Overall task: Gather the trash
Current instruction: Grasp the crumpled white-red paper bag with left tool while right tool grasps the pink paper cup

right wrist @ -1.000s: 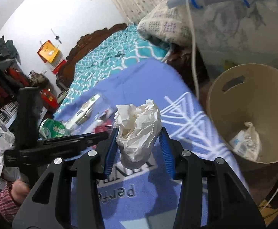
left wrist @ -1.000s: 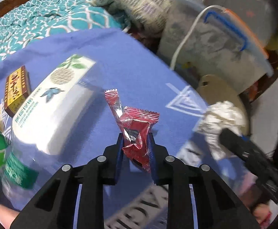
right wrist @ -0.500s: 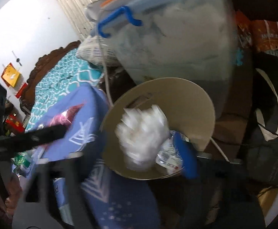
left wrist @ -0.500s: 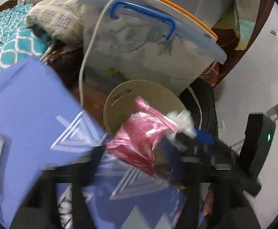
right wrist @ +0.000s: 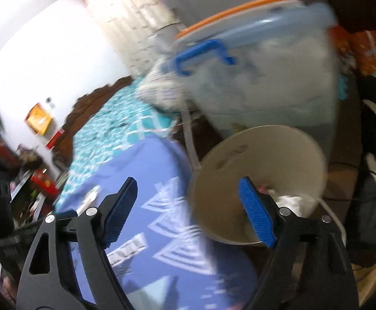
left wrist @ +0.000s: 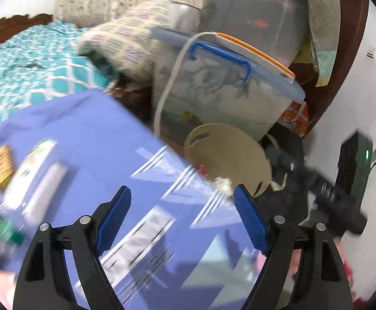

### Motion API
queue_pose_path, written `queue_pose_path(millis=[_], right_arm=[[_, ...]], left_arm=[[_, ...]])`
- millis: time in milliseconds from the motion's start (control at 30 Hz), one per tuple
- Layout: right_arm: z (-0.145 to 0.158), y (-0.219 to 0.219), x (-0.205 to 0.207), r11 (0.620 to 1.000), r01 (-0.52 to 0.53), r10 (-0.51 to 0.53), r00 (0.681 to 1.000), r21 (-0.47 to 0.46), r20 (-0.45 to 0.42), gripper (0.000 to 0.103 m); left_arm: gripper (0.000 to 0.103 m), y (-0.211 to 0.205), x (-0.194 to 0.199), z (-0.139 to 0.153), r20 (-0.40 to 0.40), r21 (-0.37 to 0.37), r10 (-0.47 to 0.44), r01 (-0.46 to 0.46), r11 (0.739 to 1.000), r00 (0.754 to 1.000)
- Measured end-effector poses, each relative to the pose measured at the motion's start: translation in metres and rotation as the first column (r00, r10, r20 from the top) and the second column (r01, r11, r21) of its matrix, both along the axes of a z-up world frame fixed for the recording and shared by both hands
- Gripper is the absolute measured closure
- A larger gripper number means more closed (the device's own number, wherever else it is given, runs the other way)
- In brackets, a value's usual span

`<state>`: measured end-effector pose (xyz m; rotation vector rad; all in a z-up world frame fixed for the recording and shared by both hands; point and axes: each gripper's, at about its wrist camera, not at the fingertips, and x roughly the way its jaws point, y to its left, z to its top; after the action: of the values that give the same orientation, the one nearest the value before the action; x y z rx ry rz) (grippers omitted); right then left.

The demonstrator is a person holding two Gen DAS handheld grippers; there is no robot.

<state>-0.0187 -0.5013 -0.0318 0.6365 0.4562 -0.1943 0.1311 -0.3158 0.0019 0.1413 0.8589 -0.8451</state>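
The beige waste bin (right wrist: 262, 152) stands on the floor just beside the edge of the blue cloth-covered table (right wrist: 146, 170), in front of a clear storage box (right wrist: 270, 87) with a blue handle and an orange-rimmed lid. Inside the bin lie crumpled white paper (right wrist: 295, 202) and a scrap of red wrapper (right wrist: 262, 188), partly hidden by a finger. The left gripper (left wrist: 182, 215) and the right gripper (right wrist: 188, 211) each stand wide with jaws closing and nothing between them.
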Motion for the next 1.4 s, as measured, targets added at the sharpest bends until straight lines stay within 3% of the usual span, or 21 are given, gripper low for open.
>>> queue_pose_path(millis=[133,267,433,500,633,700,800,867,900,967,1067,1133,1200,1300,1333,1400], right_arm=[[0.003,0.052,0.021,0.992,-0.129,0.129,0.992,0.000,0.006,0.025],[-0.006,0.115,0.046,0.958,-0.288,0.288,0.958,0.017,-0.017,0.030],[-0.022,0.198,0.074,0.888,-0.457,0.460,0.885,0.053,-0.067,0.033],[-0.026,0.227,0.081,0.860,-0.507,0.510,0.856,0.060,-0.080,0.033],[-0.030,0.276,0.100,0.813,-0.580,0.582,0.806,0.054,-0.109,0.033],[-0.033,0.292,0.108,0.805,-0.590,0.592,0.796,0.056,-0.126,0.033],[-0.040,0.303,0.127,0.800,-0.591,0.600,0.788,0.106,-0.138,0.033],[-0.048,0.305,0.135,0.792,-0.589,0.610,0.775,0.159,-0.166,0.044],[-0.051,0.308,0.133,0.776,-0.601,0.629,0.759,0.191,-0.168,0.046],[-0.048,0.322,0.119,0.739,-0.645,0.673,0.719,0.192,-0.173,0.046],[-0.038,0.341,0.083,0.668,-0.731,0.744,0.648,0.140,-0.164,0.046],[-0.030,0.349,0.059,0.668,-0.743,0.736,0.652,0.041,-0.182,0.045],[-0.025,0.349,0.051,0.689,-0.724,0.704,0.680,-0.036,-0.207,0.042],[-0.021,0.344,0.053,0.712,-0.700,0.681,0.707,-0.050,-0.191,0.029],[-0.019,0.344,0.057,0.717,-0.694,0.673,0.714,-0.070,-0.193,0.020],[-0.013,0.348,0.064,0.709,-0.694,0.672,0.718,-0.123,-0.182,0.010]], left_arm=[[0.025,0.061,-0.023,-0.004,0.033,0.033,0.063,-0.065,0.997,0.997],[0.025,0.138,-0.042,-0.006,0.034,0.043,0.155,-0.157,0.987,0.987],[0.025,0.240,-0.052,-0.010,-0.011,0.016,0.352,-0.352,0.936,0.936],[0.025,0.279,-0.052,-0.014,-0.036,0.005,0.430,-0.430,0.903,0.902],[0.019,0.325,-0.048,-0.026,-0.098,-0.009,0.513,-0.516,0.856,0.853],[0.011,0.336,-0.040,-0.032,-0.125,-0.027,0.531,-0.538,0.843,0.838],[0.009,0.339,-0.022,-0.039,-0.125,-0.042,0.523,-0.531,0.846,0.843],[0.012,0.329,-0.013,-0.047,-0.128,-0.017,0.523,-0.529,0.848,0.843],[0.036,0.329,-0.009,-0.053,-0.158,-0.009,0.509,-0.517,0.856,0.846],[0.041,0.336,-0.014,-0.057,-0.221,-0.066,0.455,-0.478,0.876,0.863],[0.044,0.363,-0.039,-0.050,-0.195,-0.110,0.442,-0.467,0.877,0.876],[0.044,0.388,-0.056,-0.048,-0.197,-0.133,0.463,-0.491,0.861,0.864],[0.044,0.409,-0.065,-0.051,-0.227,-0.144,0.484,-0.520,0.842,0.845],[0.043,0.435,-0.074,-0.057,-0.268,-0.159,0.518,-0.568,0.808,0.812],[0.043,0.438,-0.072,-0.059,-0.277,-0.164,0.523,-0.576,0.801,0.806],[0.043,0.441,-0.073,-0.060,-0.298,-0.181,0.524,-0.586,0.790,0.798]])
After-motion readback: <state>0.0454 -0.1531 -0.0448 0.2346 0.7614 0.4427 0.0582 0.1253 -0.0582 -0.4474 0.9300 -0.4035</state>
